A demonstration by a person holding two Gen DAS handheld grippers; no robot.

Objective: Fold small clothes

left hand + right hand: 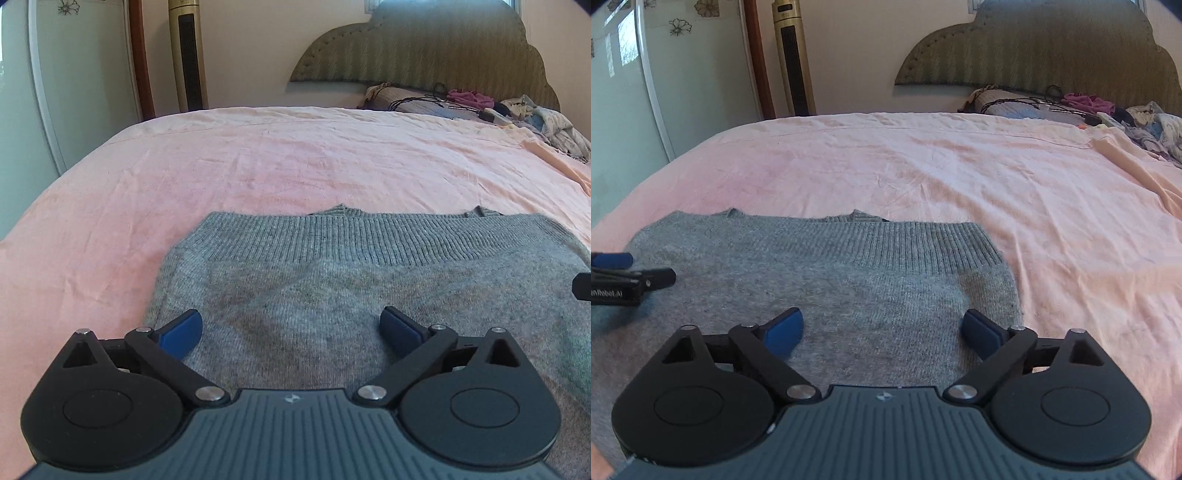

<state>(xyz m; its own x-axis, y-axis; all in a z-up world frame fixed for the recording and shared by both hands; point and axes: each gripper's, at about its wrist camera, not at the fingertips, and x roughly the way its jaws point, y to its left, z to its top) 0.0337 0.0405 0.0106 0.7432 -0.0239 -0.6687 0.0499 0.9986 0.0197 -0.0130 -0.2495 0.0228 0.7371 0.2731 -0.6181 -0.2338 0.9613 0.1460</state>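
Pink sheet (258, 166) covers the bed, and a grey knitted sweater (332, 295) lies folded flat on its near part, the ribbed hem band running across the far edge of the fold. At far left stands a pale cabinet door (22, 110), then a gold tower fan (188, 55) against the wall. The left hand-held gripper (291, 326) hangs over the left half of the sweater with its blue pads (184, 328) spread wide and nothing between them. The right hand-held gripper (882, 326) is over the sweater's right half, near its right edge, jaws likewise spread wide and empty. In the right wrist view the left gripper's tip shows at the left edge, over the knit. At the far right a padded headboard (424, 48) rises behind a pile of loose clothes and cables (498, 107).
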